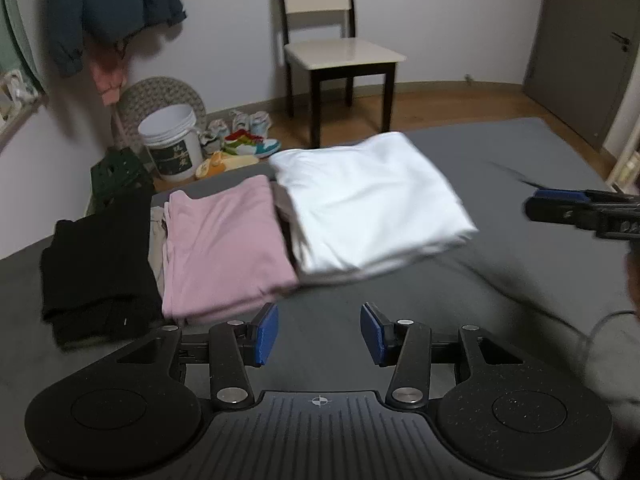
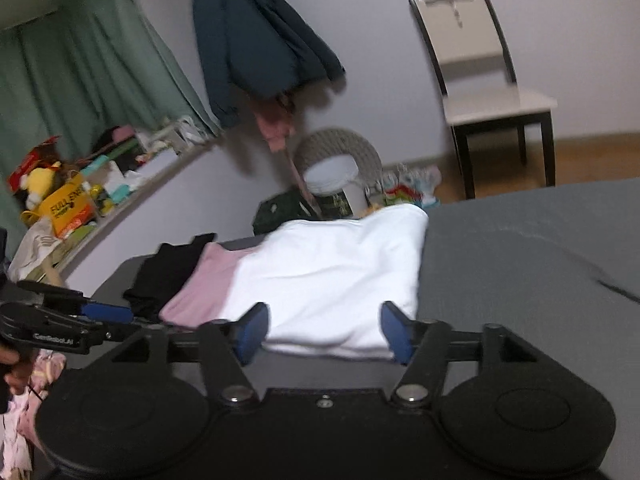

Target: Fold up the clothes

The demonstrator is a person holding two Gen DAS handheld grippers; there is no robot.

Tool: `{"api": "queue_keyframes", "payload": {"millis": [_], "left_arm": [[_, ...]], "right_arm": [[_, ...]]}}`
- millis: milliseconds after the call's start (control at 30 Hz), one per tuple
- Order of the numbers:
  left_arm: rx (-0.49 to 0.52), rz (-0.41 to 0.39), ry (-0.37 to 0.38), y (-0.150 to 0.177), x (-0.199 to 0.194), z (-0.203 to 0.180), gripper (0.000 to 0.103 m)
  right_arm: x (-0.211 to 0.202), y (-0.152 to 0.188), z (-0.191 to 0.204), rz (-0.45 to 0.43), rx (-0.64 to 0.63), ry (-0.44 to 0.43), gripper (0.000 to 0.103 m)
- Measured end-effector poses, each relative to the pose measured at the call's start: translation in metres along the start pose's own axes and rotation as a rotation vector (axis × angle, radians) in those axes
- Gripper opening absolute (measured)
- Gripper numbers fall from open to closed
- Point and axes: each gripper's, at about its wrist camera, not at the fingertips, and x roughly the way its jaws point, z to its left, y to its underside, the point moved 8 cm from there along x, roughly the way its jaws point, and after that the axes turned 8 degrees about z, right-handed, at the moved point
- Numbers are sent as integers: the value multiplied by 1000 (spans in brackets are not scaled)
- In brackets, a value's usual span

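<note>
Folded clothes: white top [image 1: 372, 204], pink one [image 1: 224, 248], black one [image 1: 96, 264], w/ a beige bit [image 1: 157, 240] showing btwn black & pink. All plain, no print. Bed sheet [image 1: 500, 280] dark grey. Both grippers black w/ blue pads: left gripper [image 1: 319, 334], right gripper [image 2: 324, 332]. Chair [image 1: 340, 52] cream seat & back, dark brown frame. Hanging jacket [image 2: 256, 40] dark teal-blue, pink cloth [image 2: 276, 128] below it. Curtain [image 2: 88, 84] green. Bucket [image 1: 172, 140] white w/ dark label. Wall pale lilac-grey, floor [image 1: 460, 108] light brown wood. Plush toy [image 2: 40, 184] yellow.
</note>
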Motion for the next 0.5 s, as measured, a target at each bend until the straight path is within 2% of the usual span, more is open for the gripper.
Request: {"api": "queue_keyframes", "payload": {"millis": [133, 167, 200, 267, 333, 400, 500], "left_arm": [[-23, -59, 30, 22, -58, -24, 48], [-8, -84, 21, 26, -71, -30, 58], [15, -126, -9, 30, -85, -36, 72], [40, -227, -107, 35, -108, -43, 86], [11, -306, -166, 39, -125, -44, 88], [-41, -358, -190, 41, -134, -42, 88], [-161, -371, -218, 43, -131, -36, 88]], "right_arm": [[-33, 22, 28, -91, -26, 48, 85], [-40, 27, 34, -113, -31, 58, 91], [-46, 31, 39, -132, -38, 68, 100], [-55, 38, 49, -160, -73, 78, 103], [-61, 44, 58, -165, -110, 81, 103], [-69, 49, 62, -172, -121, 92, 103], [-79, 60, 61, -204, -102, 101, 103]]}}
